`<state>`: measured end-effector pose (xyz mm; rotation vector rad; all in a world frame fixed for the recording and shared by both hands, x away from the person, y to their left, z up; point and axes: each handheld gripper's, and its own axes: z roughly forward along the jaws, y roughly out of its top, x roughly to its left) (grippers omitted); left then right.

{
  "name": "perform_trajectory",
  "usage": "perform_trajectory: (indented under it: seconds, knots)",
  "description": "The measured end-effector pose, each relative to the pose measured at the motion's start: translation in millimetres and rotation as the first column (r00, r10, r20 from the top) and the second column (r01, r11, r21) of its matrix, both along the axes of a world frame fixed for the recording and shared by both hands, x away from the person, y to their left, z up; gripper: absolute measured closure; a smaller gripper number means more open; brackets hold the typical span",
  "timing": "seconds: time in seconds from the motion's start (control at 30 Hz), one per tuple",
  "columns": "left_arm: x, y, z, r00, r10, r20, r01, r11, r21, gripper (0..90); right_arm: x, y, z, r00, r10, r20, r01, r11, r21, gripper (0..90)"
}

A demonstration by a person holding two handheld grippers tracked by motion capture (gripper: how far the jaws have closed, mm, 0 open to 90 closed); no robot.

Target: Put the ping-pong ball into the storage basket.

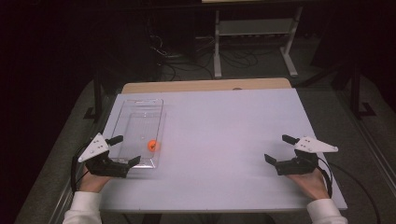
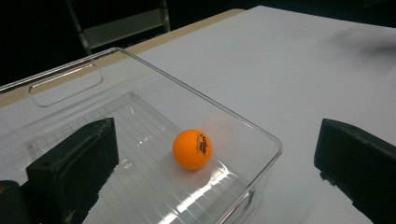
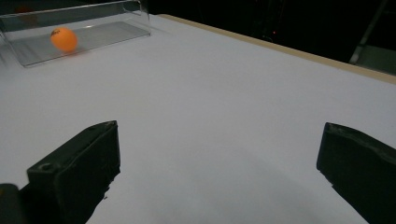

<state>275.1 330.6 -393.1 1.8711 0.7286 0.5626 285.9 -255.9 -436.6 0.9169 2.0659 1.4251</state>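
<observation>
A clear plastic bin (image 1: pixel 138 108) lies on the left of the white table top (image 1: pixel 224 126). An orange ping-pong ball (image 1: pixel 152 145) rests on its floor near the front right wall. My left gripper (image 1: pixel 127 150) is open at the bin's near end, one jaw over the inside and the other outside the right wall. In the left gripper view the ball (image 2: pixel 192 149) sits ahead between the wide jaws, inside the bin (image 2: pixel 196 95). My right gripper (image 1: pixel 277 148) is open over bare table at the right, holding nothing. In the right gripper view, the ball (image 3: pixel 63 38) and bin (image 3: pixel 100 32) lie far off.
A tan board edge (image 1: pixel 205 86) shows behind the white top. Beyond it on the dark floor stand a white shelf frame (image 1: pixel 254 32) and loose cables (image 1: pixel 187 58). A hand and a white sleeve hold each gripper at the table's near edge.
</observation>
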Motion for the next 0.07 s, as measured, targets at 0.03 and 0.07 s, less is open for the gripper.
perform_trajectory:
  seconds: [0.03,0.07]
  knots:
    - [-0.3,0.1,0.3,1.0,0.002,0.003,-0.002,1.0,-0.001,0.0,0.0,0.0,-0.1,1.0,0.0,0.0,0.0,1.0,0.0,0.0]
    - [-0.7,0.4,0.4,1.0,0.004,0.006,-0.004,1.0,0.0,0.0,0.1,0.1,-0.3,1.0,0.001,-0.001,-0.001,1.0,0.001,0.0]
